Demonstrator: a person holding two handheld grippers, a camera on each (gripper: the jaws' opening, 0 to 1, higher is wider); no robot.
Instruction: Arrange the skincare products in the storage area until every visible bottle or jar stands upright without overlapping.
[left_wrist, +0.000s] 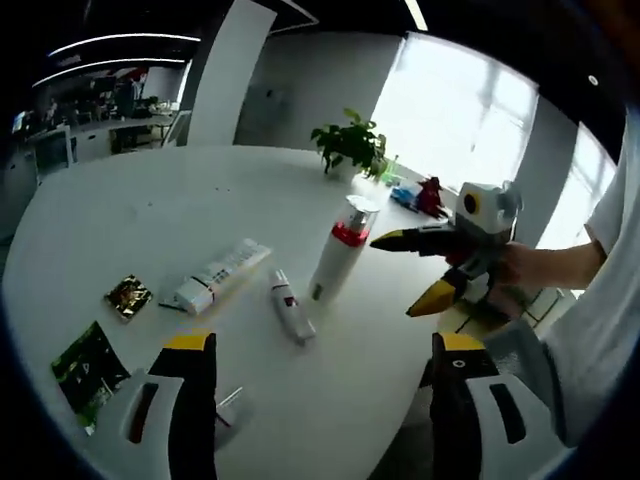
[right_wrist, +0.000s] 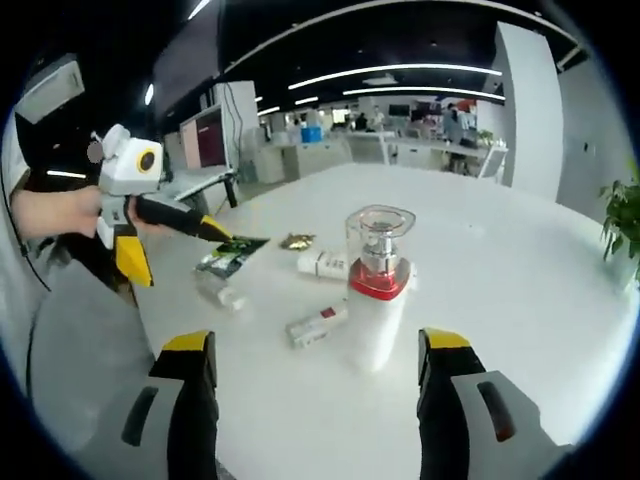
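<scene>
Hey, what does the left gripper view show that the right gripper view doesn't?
Left gripper view alone: bright windows behind the plant, and small red and blue items near the table's far edge. Right gripper view alone: an office area with desks beyond the table. Both share the upright pump bottle, the small lying tube, the larger lying tube, the sachets, the potted plant and the white table.

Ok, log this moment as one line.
both hand-held grippers open | tall white pump bottle with red collar upright | white tubes lying flat on white table
</scene>
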